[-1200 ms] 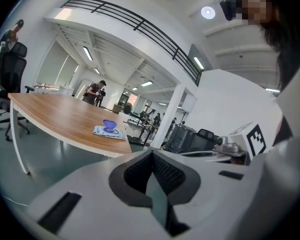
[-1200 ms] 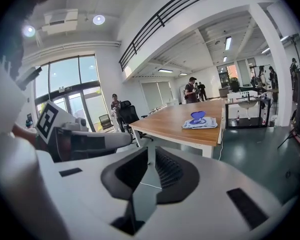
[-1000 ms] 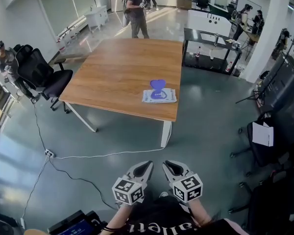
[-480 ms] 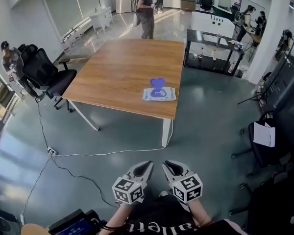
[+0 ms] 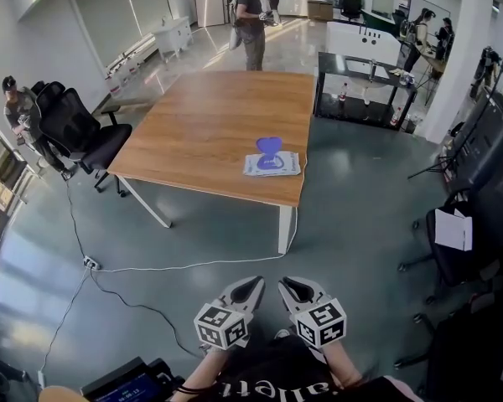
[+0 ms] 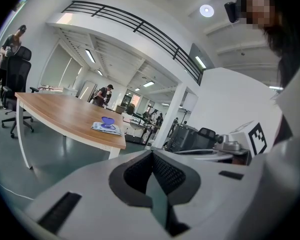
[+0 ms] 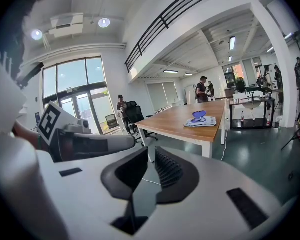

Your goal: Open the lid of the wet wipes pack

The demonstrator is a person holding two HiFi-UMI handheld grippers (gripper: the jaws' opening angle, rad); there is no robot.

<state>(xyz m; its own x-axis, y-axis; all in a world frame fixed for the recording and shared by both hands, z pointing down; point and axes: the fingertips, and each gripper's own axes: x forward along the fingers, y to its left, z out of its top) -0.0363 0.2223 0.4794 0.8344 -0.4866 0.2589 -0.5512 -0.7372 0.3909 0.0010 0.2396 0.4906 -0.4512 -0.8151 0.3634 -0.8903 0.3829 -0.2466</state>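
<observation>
Head view, wet wipes pack [image 5: 272, 164] on wooden table [image 5: 210, 115], black chair [image 5: 80, 136] nearby

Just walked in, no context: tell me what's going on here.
A person stands back from the table, a gripper in each hand, neither touching anything. The left gripper is shut; the right gripper has fingers slightly apart, empty. The wet wipes pack lies near the table's front edge, its purple lid standing open.
</observation>
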